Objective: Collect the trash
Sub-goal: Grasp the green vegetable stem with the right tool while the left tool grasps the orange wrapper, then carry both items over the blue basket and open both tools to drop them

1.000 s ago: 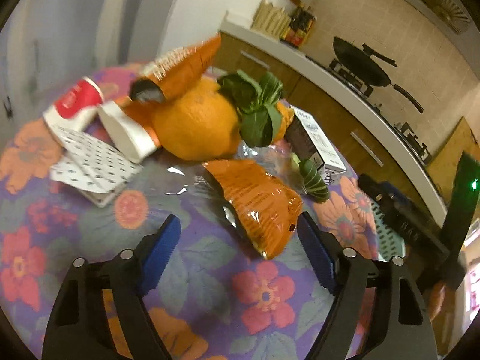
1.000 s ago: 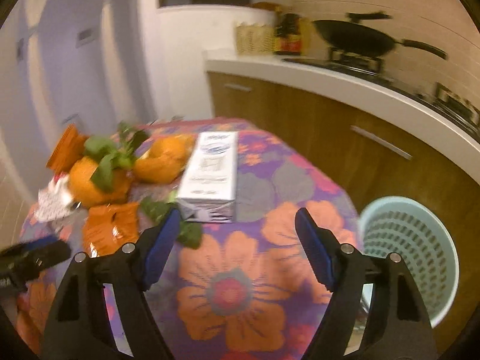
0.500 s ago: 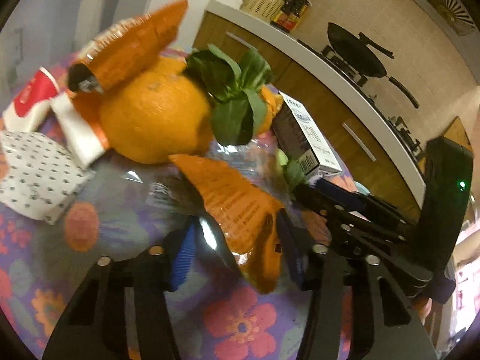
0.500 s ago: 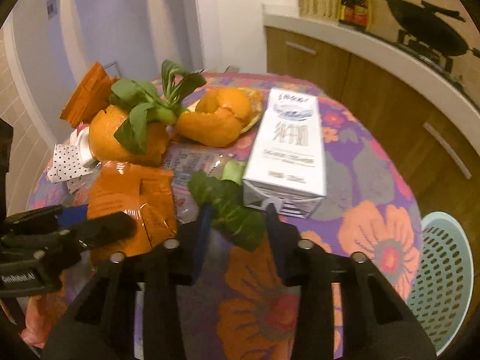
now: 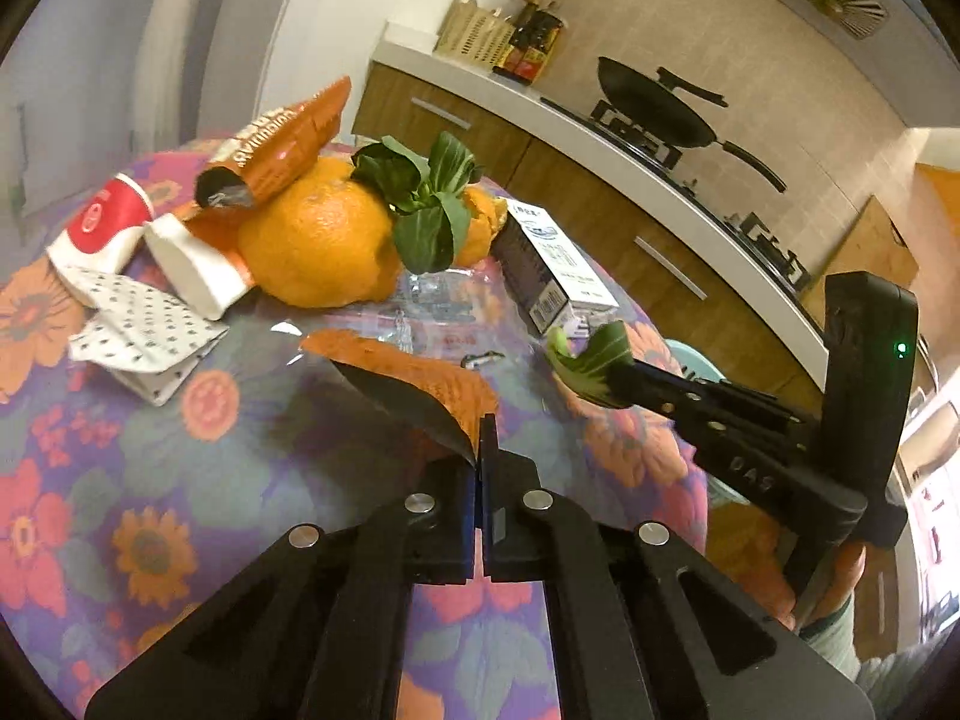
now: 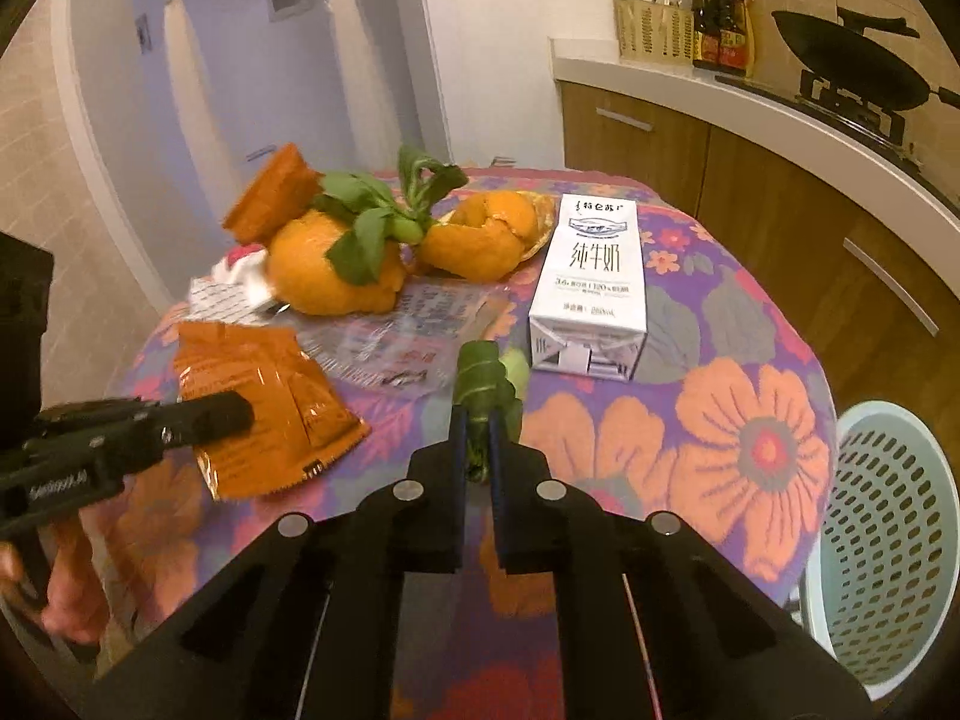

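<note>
An orange snack wrapper (image 5: 414, 378) lies on the flowered tablecloth (image 5: 180, 480). My left gripper (image 5: 483, 438) is closing its jaws on the wrapper's near corner, and the pads press on the foil. In the right wrist view the same left gripper (image 6: 240, 411) reaches in from the left onto the orange snack wrapper (image 6: 264, 396). My right gripper (image 6: 477, 420) is closing its jaws on a green vegetable leaf (image 6: 480, 372), which is pinched between the pads. In the left wrist view the right gripper (image 5: 624, 378) holds that green vegetable leaf (image 5: 591, 360) just above the cloth.
A white milk carton (image 6: 591, 282), orange peel (image 6: 486, 240), a big orange (image 6: 330, 276) topped with greens (image 6: 372, 210), clear plastic film (image 6: 408, 330), a crushed paper cup (image 5: 102, 222) and a dotted napkin (image 5: 144, 330) lie on the table. A pale green basket (image 6: 888, 540) stands on the floor at the right.
Both grippers went from wide open to shut. The left moved in and took the orange wrapper's corner. The right moved in toward the carton and took the green leaf.
</note>
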A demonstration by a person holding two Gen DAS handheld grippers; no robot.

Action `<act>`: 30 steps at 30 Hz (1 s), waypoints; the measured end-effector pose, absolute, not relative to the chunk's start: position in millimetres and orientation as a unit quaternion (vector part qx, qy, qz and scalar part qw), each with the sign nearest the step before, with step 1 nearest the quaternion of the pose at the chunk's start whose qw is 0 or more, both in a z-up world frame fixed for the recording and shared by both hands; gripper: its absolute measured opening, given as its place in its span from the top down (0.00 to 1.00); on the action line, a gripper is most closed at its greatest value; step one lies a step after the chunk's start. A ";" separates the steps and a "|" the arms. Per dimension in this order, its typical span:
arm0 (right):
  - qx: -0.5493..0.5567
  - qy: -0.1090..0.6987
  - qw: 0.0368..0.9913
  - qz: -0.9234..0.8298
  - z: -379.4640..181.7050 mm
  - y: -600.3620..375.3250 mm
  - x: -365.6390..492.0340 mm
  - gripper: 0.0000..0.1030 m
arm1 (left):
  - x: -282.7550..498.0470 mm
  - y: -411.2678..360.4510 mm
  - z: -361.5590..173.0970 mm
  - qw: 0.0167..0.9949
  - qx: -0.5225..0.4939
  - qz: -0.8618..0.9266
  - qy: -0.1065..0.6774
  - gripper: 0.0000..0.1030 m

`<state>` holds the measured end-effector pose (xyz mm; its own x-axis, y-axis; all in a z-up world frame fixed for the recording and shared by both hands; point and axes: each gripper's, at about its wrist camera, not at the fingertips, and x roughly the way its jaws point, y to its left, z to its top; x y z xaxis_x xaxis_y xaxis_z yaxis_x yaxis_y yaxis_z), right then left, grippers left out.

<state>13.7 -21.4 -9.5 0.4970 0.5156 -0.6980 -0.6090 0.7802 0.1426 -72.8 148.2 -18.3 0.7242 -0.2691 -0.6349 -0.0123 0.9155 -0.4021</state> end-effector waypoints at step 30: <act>-0.051 0.376 0.874 0.304 -28.0 -34.5 1.0 0.94 | -80.5 121.4 -8.2 0.918 -0.181 -0.106 0.337 1.00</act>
